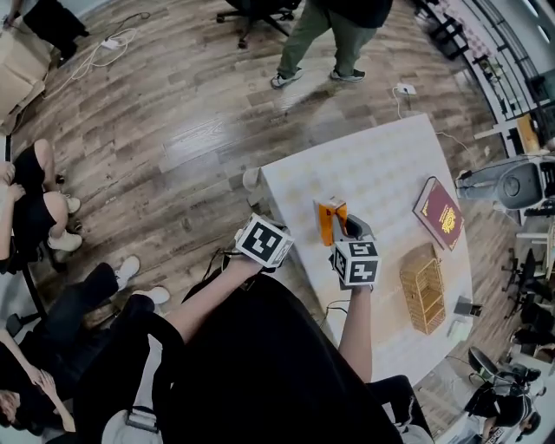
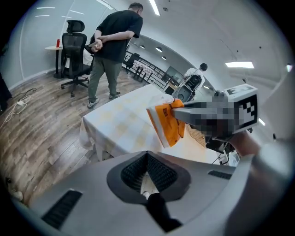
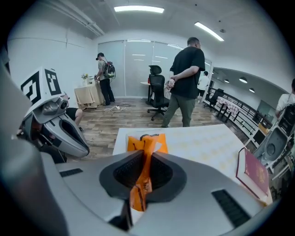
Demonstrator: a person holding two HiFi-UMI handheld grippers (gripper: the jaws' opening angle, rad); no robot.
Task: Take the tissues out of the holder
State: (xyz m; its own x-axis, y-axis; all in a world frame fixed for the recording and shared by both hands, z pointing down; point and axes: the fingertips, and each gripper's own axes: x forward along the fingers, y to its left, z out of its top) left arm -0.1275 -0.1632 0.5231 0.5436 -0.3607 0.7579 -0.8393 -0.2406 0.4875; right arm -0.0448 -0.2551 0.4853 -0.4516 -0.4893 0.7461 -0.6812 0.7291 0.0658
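An orange tissue pack (image 1: 330, 218) hangs above the white-clothed table (image 1: 373, 165), and my right gripper (image 1: 343, 229) is shut on it. In the right gripper view the pack (image 3: 147, 144) is pinched between the dark pads of that gripper (image 3: 145, 159). The left gripper view shows the pack (image 2: 167, 122) held out over the table. The wooden slatted holder (image 1: 422, 290) lies on the table to the right of the pack, apart from both grippers. My left gripper (image 1: 264, 239) hovers by the table's near left edge; its jaws (image 2: 147, 156) meet at the tips with nothing clearly between them.
A dark red book (image 1: 440, 214) lies on the table's right side beyond the holder. A person (image 1: 334, 35) stands on the wooden floor past the table's far end, near an office chair (image 1: 256, 10). Seated people (image 1: 39, 208) are at the left.
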